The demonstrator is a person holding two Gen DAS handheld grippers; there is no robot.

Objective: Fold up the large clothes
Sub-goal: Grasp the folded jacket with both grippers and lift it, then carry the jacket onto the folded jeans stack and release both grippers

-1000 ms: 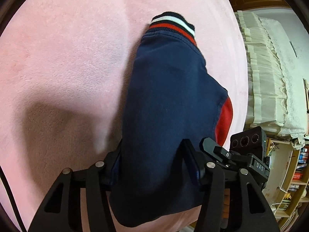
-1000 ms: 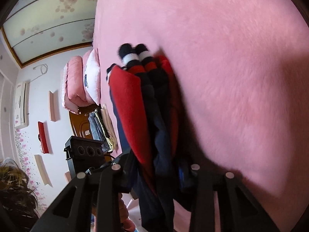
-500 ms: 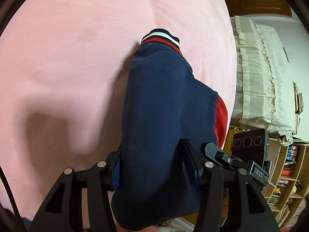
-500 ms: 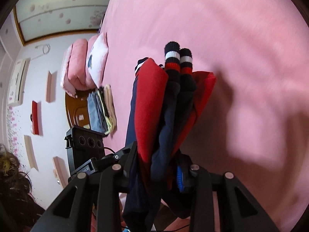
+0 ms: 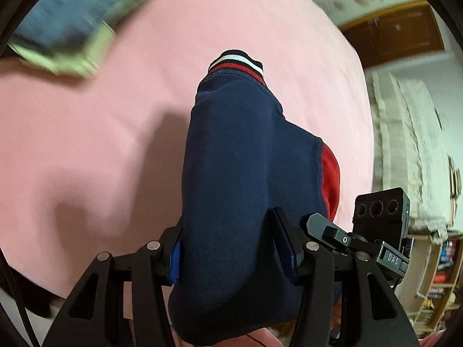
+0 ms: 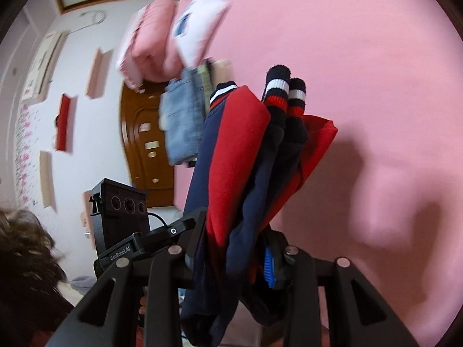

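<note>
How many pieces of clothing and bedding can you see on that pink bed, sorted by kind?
Navy and red jacket, held between both sets of jaws: 1
Folded clothes stacked on the bed, denim on the outside (the count within the stack is too blurred to tell): 1 stack
Pink quilt, folded: 1
White pillow: 1
Pink bed cover: 1
Total: 5

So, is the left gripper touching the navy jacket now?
Touching. In the left wrist view, the left gripper has both fingers pressed against the navy jacket, which bulges between them.
</note>
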